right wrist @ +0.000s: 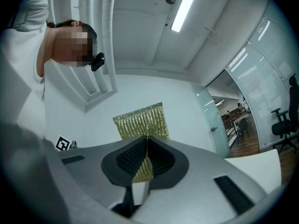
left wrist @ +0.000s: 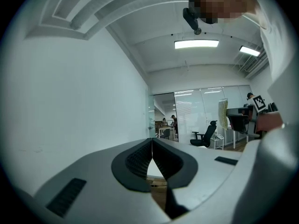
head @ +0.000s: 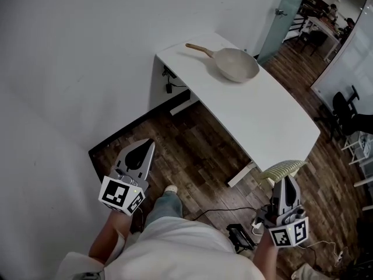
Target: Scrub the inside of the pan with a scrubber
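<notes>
— Down at hip level, both tongs point away from the body. Left tongs (head: 150, 143) are pressed together with nothing between them. Right tongs (head: 285, 181) are pinching a yellow-green ribbed mesh scrubber (head: 281, 170) by its lower edge, and most of it sticks out past the tips.
— Arm pose?
— Both forearms are low beside the torso. The left tongs aim forward-left over the dark wood-plank floor (head: 192, 150). The right ones aim toward the near end of the white rectangular tabletop (head: 274, 121).
— Pan?
— Beige round pan with a brown handle (head: 236, 64) sits at the far end of that tabletop, well apart from both tongs, handle toward the wall. Scrubbing not started.
— Risks?
— My read: it's a thin edge grip, so the scrubber may fold or slip out under scrubbing pressure. Nothing steadies the pan either. Unless the left tongs take the handle, it may slide or spin.
</notes>
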The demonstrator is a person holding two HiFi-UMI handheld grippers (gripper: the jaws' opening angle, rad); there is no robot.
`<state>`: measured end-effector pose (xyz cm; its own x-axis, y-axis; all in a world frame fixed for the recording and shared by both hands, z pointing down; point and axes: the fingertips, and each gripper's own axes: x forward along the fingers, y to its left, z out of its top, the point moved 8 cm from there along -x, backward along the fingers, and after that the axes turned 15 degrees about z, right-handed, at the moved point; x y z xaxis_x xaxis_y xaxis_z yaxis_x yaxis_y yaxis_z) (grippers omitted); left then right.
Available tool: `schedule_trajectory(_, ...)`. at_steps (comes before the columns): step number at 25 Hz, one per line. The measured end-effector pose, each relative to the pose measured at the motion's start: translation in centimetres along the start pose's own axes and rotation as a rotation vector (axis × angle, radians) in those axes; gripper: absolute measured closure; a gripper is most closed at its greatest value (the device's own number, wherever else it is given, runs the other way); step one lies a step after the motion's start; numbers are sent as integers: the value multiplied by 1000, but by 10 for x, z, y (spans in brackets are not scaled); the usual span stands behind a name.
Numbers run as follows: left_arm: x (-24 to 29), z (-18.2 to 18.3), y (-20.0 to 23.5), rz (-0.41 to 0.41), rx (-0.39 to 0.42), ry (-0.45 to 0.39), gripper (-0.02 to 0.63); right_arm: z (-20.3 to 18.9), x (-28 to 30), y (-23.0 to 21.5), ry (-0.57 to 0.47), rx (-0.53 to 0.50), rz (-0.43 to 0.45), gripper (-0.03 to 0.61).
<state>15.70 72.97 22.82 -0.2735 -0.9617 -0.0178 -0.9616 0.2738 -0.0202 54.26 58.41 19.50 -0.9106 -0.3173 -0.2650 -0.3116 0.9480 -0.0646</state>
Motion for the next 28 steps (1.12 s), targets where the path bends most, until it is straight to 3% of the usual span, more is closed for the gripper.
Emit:
schedule_trajectory(15, 166, 3, 81, -194, 6, -18, 601, -28, 112, -19, -23, -34, -193, 551)
schedule_trajectory(28, 218, -6, 128, -242, 10, -3, 601, -56, 170, -18, -22, -20, -236, 551)
